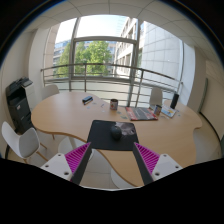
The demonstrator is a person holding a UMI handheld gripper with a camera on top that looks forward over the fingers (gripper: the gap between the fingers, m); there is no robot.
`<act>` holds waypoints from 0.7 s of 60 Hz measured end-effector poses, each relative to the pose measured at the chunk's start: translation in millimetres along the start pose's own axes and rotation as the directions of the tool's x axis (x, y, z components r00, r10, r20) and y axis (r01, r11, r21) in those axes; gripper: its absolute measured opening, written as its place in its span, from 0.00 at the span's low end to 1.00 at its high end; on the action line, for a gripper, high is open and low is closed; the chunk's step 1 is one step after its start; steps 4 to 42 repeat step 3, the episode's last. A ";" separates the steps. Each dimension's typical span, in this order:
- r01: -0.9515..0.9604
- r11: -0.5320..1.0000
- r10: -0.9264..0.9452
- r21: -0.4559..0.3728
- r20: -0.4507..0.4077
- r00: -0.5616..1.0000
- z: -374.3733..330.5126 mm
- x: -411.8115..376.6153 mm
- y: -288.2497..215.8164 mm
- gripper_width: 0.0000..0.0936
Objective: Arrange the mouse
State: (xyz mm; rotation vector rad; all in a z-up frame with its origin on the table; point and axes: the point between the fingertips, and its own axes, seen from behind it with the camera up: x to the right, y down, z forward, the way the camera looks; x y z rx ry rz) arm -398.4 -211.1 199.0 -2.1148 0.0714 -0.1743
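Observation:
A dark mouse [116, 131] lies on the right part of a black mouse pad [102, 133] on a wooden table [70, 116]. A second dark object [128, 128] sits just right of the mouse at the pad's edge. My gripper [112, 160] is above the table's near edge, short of the pad, with its pink-padded fingers [79, 156] spread wide apart and nothing between them. The mouse is ahead of the fingers, a little beyond them.
White chairs [22, 140] stand left of the table and another chair [155, 96] at the far side. A book or magazine [143, 113] and small items [88, 99] lie further back. A printer [18, 97] stands at left, windows behind.

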 end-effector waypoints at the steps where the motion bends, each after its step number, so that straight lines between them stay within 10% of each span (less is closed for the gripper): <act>1: -0.002 1.000 0.002 0.002 0.002 1.000 -1.5 -0.1 0.0 0.90; 42: -0.009 1.000 0.009 0.001 0.006 1.000 -4.7 -0.8 0.1 0.90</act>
